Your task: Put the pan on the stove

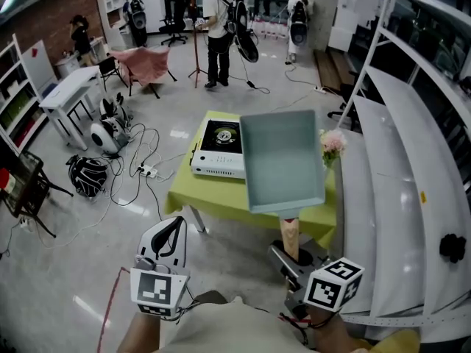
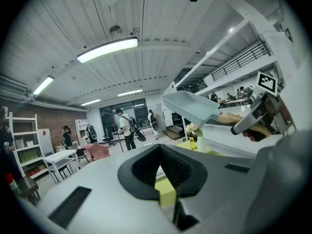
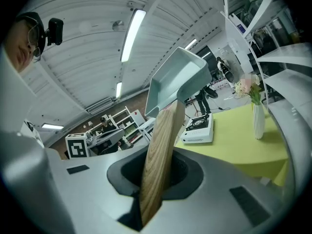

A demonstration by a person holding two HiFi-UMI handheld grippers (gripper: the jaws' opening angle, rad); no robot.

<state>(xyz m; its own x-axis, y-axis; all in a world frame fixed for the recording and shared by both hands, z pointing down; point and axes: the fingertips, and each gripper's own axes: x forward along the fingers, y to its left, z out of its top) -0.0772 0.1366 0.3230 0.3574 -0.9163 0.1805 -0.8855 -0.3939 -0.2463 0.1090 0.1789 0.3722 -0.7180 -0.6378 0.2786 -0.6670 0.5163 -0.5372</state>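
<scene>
A square pale grey-green pan (image 1: 282, 169) with a wooden handle (image 1: 290, 237) hangs in the air over the near right part of a yellow-green table (image 1: 193, 195). My right gripper (image 1: 291, 259) is shut on the handle's near end; in the right gripper view the handle (image 3: 158, 165) runs up between the jaws to the pan (image 3: 175, 82). The white portable stove (image 1: 218, 149) with a black burner sits on the table's far left part, left of the pan. My left gripper (image 1: 174, 230) is held low at the left, jaws together, holding nothing.
A vase of pink flowers (image 1: 331, 147) stands at the table's right edge, close beside the pan. Curved white shelving (image 1: 397, 168) runs along the right. Cables and gear (image 1: 110, 134) lie on the floor at the left. People (image 1: 218, 28) stand at the back.
</scene>
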